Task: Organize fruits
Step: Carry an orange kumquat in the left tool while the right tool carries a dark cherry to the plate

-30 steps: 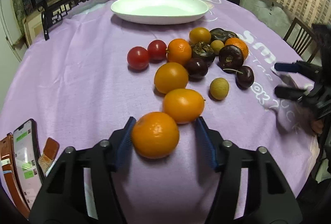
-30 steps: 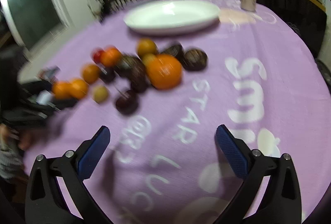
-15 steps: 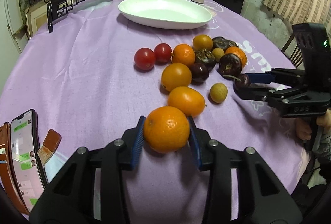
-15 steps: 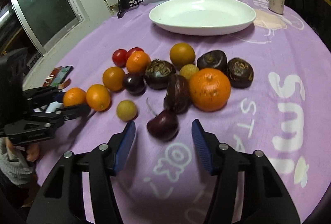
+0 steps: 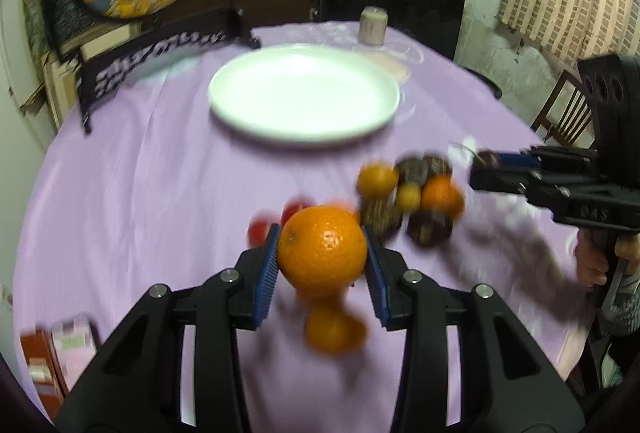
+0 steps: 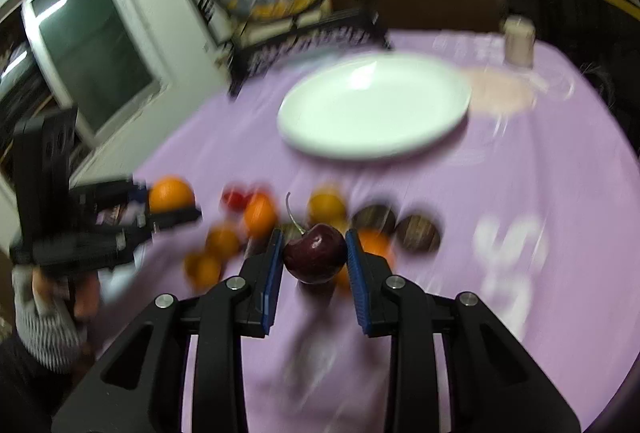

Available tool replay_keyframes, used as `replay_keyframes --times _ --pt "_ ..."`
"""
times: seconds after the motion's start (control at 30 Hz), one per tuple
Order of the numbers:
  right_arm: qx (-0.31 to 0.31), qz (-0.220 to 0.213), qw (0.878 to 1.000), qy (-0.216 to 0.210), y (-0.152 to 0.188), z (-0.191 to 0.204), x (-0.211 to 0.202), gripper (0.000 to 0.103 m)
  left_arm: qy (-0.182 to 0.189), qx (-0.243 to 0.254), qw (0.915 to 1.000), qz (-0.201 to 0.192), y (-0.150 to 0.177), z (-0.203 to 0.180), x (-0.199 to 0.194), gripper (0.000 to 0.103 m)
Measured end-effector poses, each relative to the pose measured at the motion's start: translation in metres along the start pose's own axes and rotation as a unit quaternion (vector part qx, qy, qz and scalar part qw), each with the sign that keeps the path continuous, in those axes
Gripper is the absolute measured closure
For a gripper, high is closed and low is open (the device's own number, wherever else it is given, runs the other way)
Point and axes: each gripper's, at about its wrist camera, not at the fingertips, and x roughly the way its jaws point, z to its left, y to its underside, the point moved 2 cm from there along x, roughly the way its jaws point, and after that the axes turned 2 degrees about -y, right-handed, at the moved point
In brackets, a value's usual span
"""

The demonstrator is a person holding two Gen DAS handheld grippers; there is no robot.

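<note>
My left gripper (image 5: 320, 233) is shut on a large orange (image 5: 322, 247) and holds it clear of the purple cloth. My right gripper (image 6: 314, 235) has its jaws closing on a dark red cherry (image 6: 316, 259) with a stem; the pads press on it and it hangs above the table. An empty white plate (image 5: 304, 99) sits beyond both, also visible in the right wrist view as the plate (image 6: 372, 105). Blurred loose fruit (image 5: 404, 201) lies between the grippers: oranges, tomatoes, dark round fruits and small yellow ones. Another orange (image 5: 334, 329) lies under my left gripper.
A pale can (image 5: 373, 25) stands behind the plate. A phone and a brown wallet (image 5: 52, 353) lie at the table's near left edge. A carved dark chair back (image 5: 160, 49) rises at the far left, a wooden chair (image 5: 568, 113) at the right.
Both grippers have risen off the cloth with their fruit. The right one closed from wide open onto the cherry; the left tightened on the orange and lifted it toward the plate.
</note>
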Motion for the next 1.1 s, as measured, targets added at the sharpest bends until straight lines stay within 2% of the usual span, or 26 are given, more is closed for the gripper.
replay_keyframes --times 0.17,0.23,0.33,0.4,0.43,0.47,0.57,0.63,0.83,1.1 --pt "0.025 -0.009 0.999 0.041 -0.06 -0.032 0.049 0.072 0.002 -0.038 0.9992 0.01 -0.057 0.01 0.052 0.063" --pt "0.05 -0.001 0.998 0.033 -0.073 -0.045 0.071 0.072 0.009 -0.061 0.9979 0.021 -0.073 0.019 0.077 0.063" --pt "0.071 0.007 0.997 0.026 -0.08 -0.058 0.095 0.071 0.001 -0.081 0.9963 0.029 -0.086 0.031 0.103 0.063" --pt "0.075 0.015 0.997 0.033 -0.078 -0.061 0.104 0.065 0.007 -0.097 0.9947 0.035 -0.09 0.037 0.115 0.061" --pt "0.079 0.016 0.996 0.035 -0.077 -0.063 0.105 0.053 0.011 -0.105 0.9939 0.035 -0.09 0.04 0.119 0.058" --pt "0.083 0.011 0.996 0.032 -0.077 -0.065 0.103 0.041 0.014 -0.109 0.9934 0.034 -0.09 0.041 0.12 0.05" --pt "0.102 -0.018 0.994 0.028 -0.077 -0.074 0.093 0.04 0.007 -0.1 0.9947 0.022 -0.089 0.042 0.115 0.043" --pt "0.112 -0.021 0.993 0.016 -0.078 -0.078 0.088 0.04 0.009 -0.101 0.9947 0.016 -0.088 0.043 0.109 0.042" --pt "0.125 -0.02 0.992 0.026 -0.065 -0.081 0.074 0.039 0.0 -0.109 0.994 0.01 -0.074 0.051 0.092 0.041" --pt "0.147 -0.049 0.987 0.028 -0.036 -0.079 0.037 0.024 -0.016 -0.102 0.9946 -0.013 -0.033 0.044 0.046 0.031"
